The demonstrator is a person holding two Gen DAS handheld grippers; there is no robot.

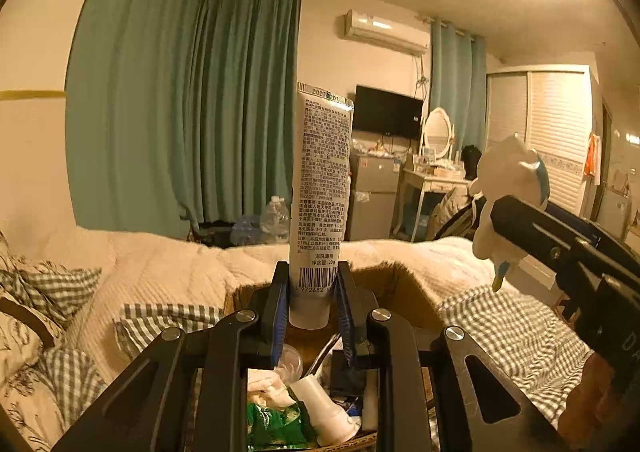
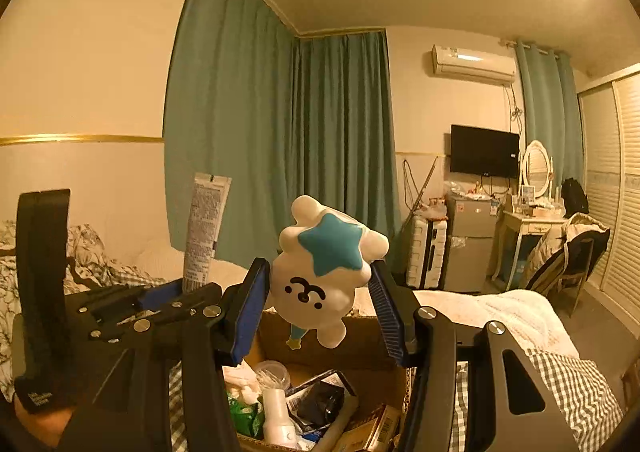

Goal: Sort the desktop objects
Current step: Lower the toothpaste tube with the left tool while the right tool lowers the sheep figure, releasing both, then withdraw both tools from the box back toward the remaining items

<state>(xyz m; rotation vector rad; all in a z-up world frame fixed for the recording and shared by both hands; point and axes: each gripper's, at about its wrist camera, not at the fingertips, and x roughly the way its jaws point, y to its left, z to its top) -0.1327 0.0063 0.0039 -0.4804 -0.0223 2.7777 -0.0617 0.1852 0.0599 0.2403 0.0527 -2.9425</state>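
My left gripper is shut on a white printed tube, held upright by its cap end above an open cardboard box. The tube also shows in the right wrist view. My right gripper is shut on a white plush toy with a blue star, held above the same box. The toy also shows at the right of the left wrist view. The two grippers are side by side, left gripper to the left.
The box holds a green packet, a white bottle, a black device, a clear lid and tissue. It rests on a bed with a checked cover and cream blanket. Beyond are curtains, a fridge and a dressing table.
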